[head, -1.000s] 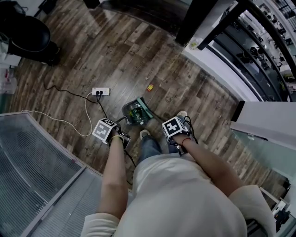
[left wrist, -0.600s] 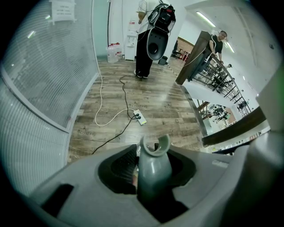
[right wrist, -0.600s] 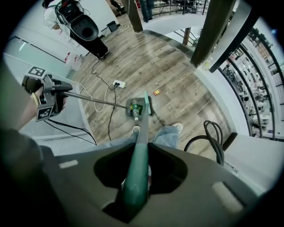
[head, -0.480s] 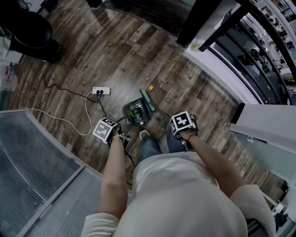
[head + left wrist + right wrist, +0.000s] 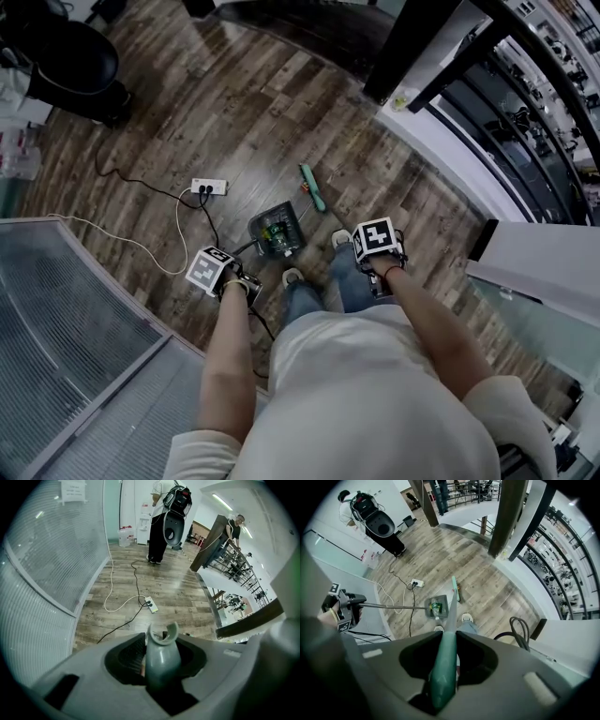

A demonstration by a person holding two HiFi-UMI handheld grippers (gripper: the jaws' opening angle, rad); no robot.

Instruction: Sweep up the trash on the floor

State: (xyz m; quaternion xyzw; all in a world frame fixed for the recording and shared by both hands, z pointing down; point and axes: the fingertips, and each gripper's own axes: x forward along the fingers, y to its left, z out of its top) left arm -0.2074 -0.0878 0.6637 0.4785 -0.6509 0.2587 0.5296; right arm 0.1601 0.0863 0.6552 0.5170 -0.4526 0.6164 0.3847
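Observation:
A dark dustpan (image 5: 275, 232) rests on the wood floor ahead of my feet, with a green bottle and other litter in it. My left gripper (image 5: 225, 272) is shut on its long grey handle (image 5: 161, 660). My right gripper (image 5: 375, 246) is shut on the teal broom handle (image 5: 446, 653). The broom head (image 5: 313, 187) touches the floor beyond the dustpan, right beside a small orange scrap of trash (image 5: 304, 187). In the right gripper view the dustpan (image 5: 437, 606) lies just left of the broom head (image 5: 455, 588).
A white power strip (image 5: 208, 187) with black and white cables lies left of the dustpan. A black chair-like machine (image 5: 70, 66) stands far left. A ribbed glass wall (image 5: 66, 319) runs on my left, dark pillars and a railing (image 5: 441, 56) on the right. A person (image 5: 159, 522) stands far back.
The right gripper has moved forward and to the right. The broom head has gone from the dustpan's mouth out to the orange scrap. The dustpan and left gripper barely moved.

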